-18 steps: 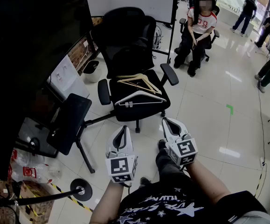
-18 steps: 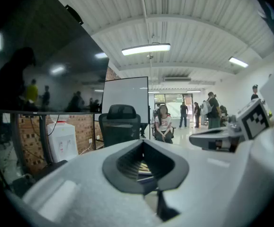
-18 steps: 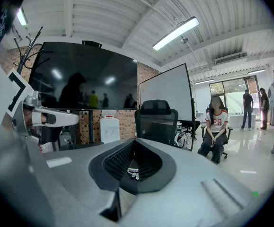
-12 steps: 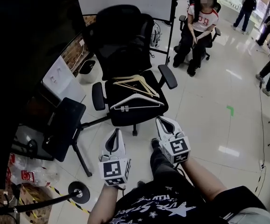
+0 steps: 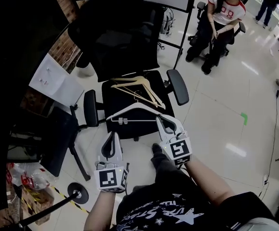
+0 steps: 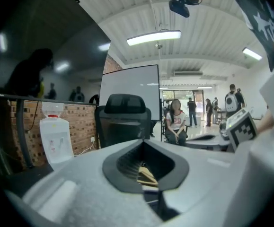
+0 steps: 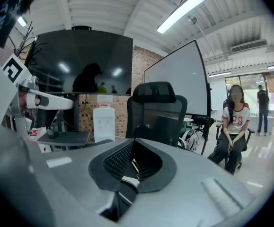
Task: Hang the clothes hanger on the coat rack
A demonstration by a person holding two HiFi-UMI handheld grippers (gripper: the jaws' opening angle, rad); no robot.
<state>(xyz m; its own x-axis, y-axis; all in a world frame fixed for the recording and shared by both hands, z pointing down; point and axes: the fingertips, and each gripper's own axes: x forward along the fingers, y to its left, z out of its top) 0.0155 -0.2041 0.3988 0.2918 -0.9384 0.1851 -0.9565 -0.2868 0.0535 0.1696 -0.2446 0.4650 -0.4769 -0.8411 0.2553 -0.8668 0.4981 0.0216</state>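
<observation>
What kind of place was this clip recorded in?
Probably an open-plan office or workshop: a black office chair stands in front of a whiteboard, long ceiling lights run overhead, and the glossy tiled floor stretches back to other people sitting and standing.

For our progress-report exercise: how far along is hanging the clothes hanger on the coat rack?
Done: nothing; the white hanger and wooden hanger lie on the chair seat. In hand: nothing; the left tongs and right tongs are shut and empty, near the seat's front. Left: grasp a hanger, hang it; no rack shows.
</observation>
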